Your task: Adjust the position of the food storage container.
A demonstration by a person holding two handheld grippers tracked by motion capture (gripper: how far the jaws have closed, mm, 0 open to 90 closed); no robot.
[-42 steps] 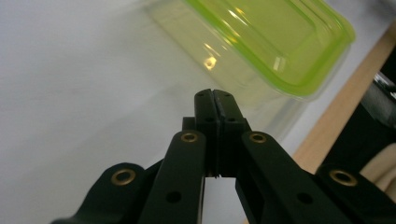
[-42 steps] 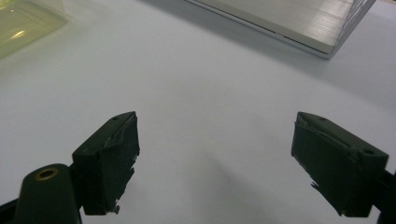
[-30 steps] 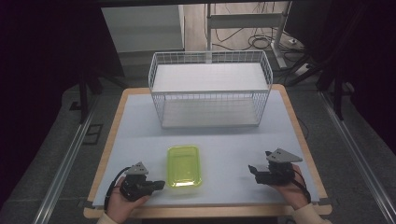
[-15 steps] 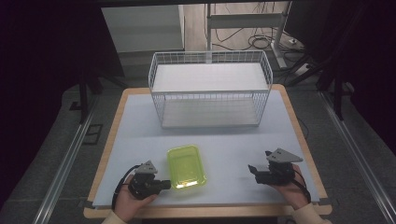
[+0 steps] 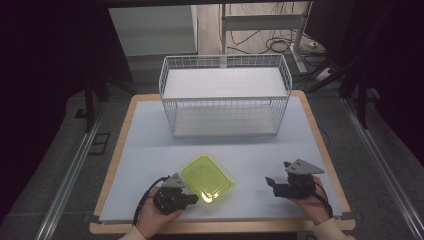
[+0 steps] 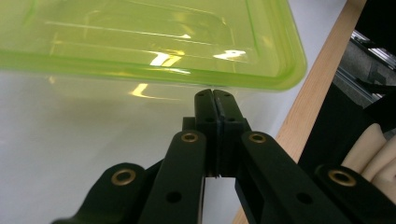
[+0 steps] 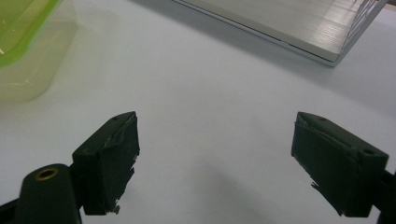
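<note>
A translucent lime-green container (image 5: 207, 177) lies on the pale blue table mat, turned diagonally. My left gripper (image 5: 192, 199) is at its near-left corner, jaws pressed together. In the left gripper view the closed tips of the left gripper (image 6: 215, 93) sit just under the green container's (image 6: 140, 37) rim with nothing between them. My right gripper (image 5: 270, 182) rests to the right of the container, apart from it. Its jaws are spread wide over bare mat in the right gripper view, where the right gripper (image 7: 215, 154) has the green container (image 7: 23, 46) at the far left edge.
A white wire basket (image 5: 225, 85) stands at the back of the mat (image 5: 150, 145); its bottom edge (image 7: 299, 23) is ahead of the right gripper. The table's wooden edge (image 6: 317, 93) runs close to the left gripper. Dark floor and metal rails surround the table.
My left gripper has moved right up against the container, and the container has swung from square to diagonal. The right gripper has stayed put.
</note>
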